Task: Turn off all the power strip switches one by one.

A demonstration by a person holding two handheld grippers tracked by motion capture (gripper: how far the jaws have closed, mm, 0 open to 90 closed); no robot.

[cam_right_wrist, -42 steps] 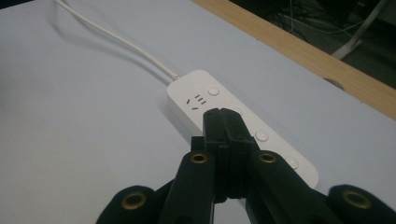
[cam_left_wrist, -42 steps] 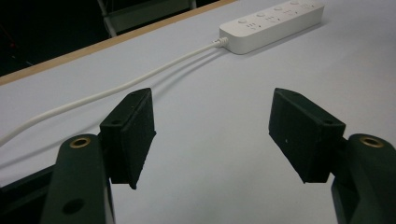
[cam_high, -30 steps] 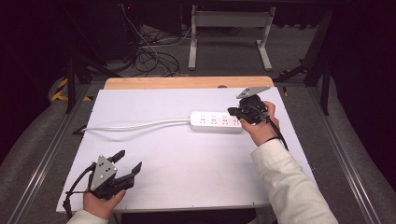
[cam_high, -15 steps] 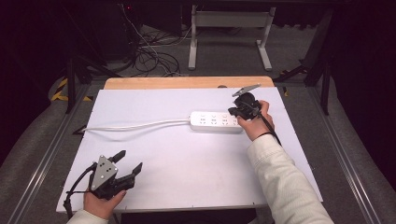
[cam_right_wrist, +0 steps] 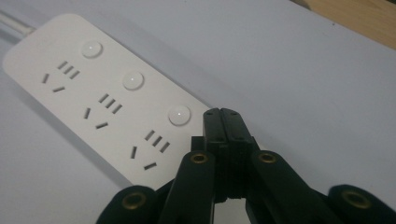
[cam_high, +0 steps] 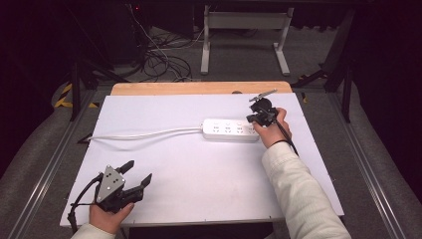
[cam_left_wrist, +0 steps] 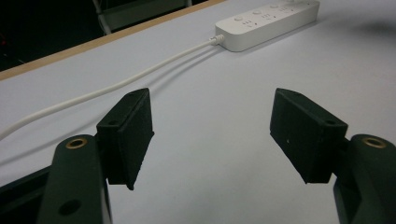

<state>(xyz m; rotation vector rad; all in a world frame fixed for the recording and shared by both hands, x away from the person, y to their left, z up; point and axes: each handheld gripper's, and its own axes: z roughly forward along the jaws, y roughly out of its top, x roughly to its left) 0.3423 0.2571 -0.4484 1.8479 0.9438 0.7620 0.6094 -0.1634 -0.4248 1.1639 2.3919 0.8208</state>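
High view: power strip [cam_high: 230,129] lies left-right, cable [cam_high: 144,134] leftward; right gripper [cam_high: 260,115] fingers together, left gripper [cam_high: 135,175] apart.

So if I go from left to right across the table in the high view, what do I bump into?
Left gripper, open, near the front edge → white cable → white power strip → right gripper, fingers shut, at the strip's right end.

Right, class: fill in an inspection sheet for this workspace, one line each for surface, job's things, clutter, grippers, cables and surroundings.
Surface: white table top, wooden strip along the far edge.
Job's things: white power strip, three switch buttons, nothing plugged in.
Clutter: nothing seen.
Grippers: left gripper open at the near left corner; right gripper shut, at the strip's end button.
Cables: strip's white cord runs left off the table.
Surroundings: dark floor, cable tangle, metal frame.
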